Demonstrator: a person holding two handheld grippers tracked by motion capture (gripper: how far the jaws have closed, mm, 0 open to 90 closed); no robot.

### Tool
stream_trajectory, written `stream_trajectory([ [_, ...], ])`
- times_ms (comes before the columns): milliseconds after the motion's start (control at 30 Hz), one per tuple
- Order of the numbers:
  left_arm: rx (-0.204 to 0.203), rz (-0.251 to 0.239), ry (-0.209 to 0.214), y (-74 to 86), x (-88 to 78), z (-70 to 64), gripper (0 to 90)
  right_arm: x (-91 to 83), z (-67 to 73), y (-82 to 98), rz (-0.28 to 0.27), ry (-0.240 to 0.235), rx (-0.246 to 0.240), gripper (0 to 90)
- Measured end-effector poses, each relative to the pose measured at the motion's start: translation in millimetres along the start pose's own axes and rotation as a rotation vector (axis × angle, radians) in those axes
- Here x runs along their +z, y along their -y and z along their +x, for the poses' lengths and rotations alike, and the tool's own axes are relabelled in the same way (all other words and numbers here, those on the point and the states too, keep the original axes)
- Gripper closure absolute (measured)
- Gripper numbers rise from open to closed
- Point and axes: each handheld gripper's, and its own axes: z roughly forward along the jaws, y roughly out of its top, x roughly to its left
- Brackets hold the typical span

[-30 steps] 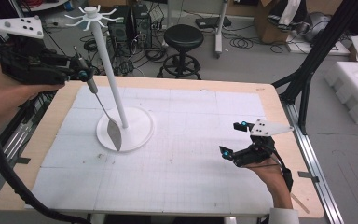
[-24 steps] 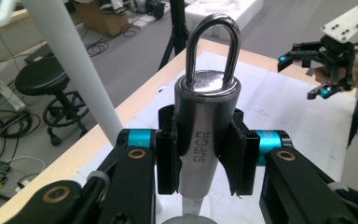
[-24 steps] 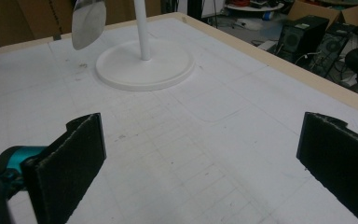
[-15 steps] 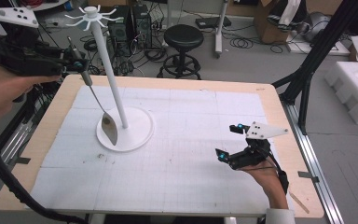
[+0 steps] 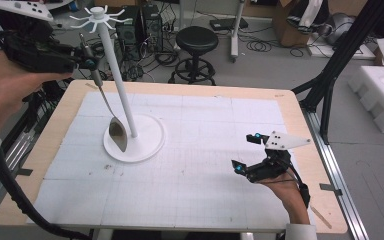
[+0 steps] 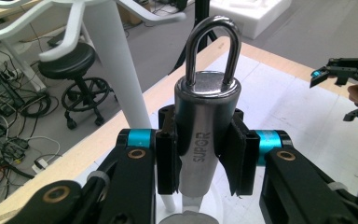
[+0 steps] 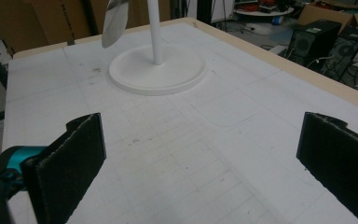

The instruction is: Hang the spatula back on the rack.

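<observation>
Spoon point(image 5: 111, 117) in left tool point(image 5: 82, 62), now higher.

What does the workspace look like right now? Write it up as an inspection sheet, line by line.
Surface: white gridded mat on a wooden table, faintly smudged.
Job's things: steel ladle held handle-up, bowl hanging over the base of the white hook stand.
Clutter: nothing seen.
Grippers: left gripper clamped on the ladle handle; right gripper open, empty, low over the mat.
Cables: black cable trailing off the left edge.
Surroundings: stool, computer towers, cardboard boxes, foam.
</observation>
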Motion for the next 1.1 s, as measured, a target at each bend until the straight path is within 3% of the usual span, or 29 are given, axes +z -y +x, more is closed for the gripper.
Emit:
stream_trajectory([
  [300, -0.003, 0.027, -0.022, -8.7, 7.4, 4.5, 68.7, -0.7, -0.8, 0.9, -0.003, -0.014, 0.003, 0.1],
  [1100, -0.006, 0.066, -0.031, -14.0, 21.8, 9.5, 68.6, -1.3, -3.0, 2.9, -0.001, -0.020, 0.014, 0.1],
])
